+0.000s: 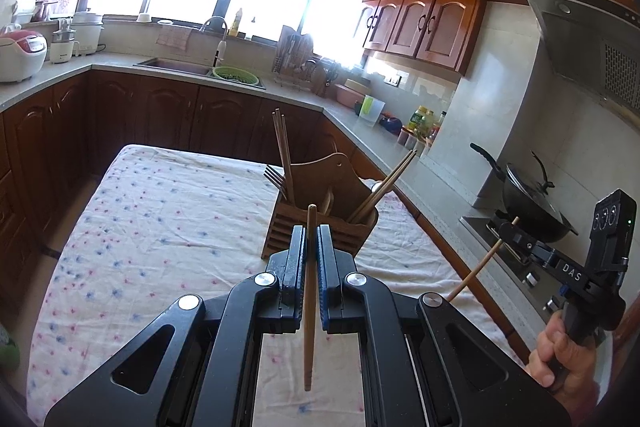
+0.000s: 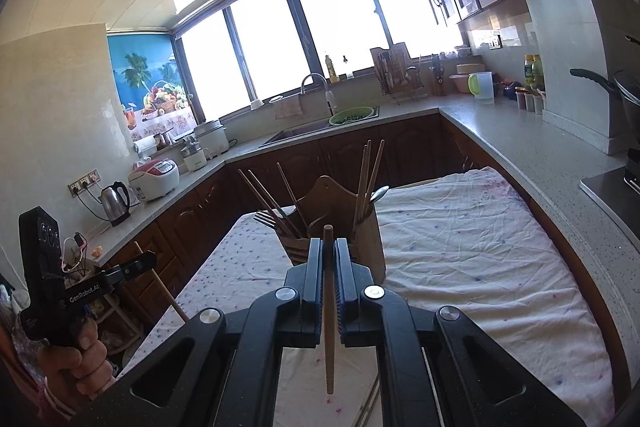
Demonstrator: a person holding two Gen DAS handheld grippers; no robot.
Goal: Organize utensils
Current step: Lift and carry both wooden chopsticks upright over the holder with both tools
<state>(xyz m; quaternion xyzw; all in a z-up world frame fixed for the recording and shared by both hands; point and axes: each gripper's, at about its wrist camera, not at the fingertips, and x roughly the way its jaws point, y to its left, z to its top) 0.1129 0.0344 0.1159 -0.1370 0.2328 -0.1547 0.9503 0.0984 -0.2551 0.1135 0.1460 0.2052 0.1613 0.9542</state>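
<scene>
A white cloth dotted with small pink and blue flowers (image 1: 160,227) covers the table. Behind it runs a pale speckled stone counter (image 2: 520,139) over dark brown wooden cabinets (image 1: 168,115). A steel sink (image 1: 176,67) sits under the bright windows, with a green plastic colander (image 1: 235,74) just beside it. A white and red rice cooker (image 2: 154,179) and a steel electric kettle (image 2: 114,203) stand near each other. A black lidded wok (image 1: 528,203) rests on the stove.
</scene>
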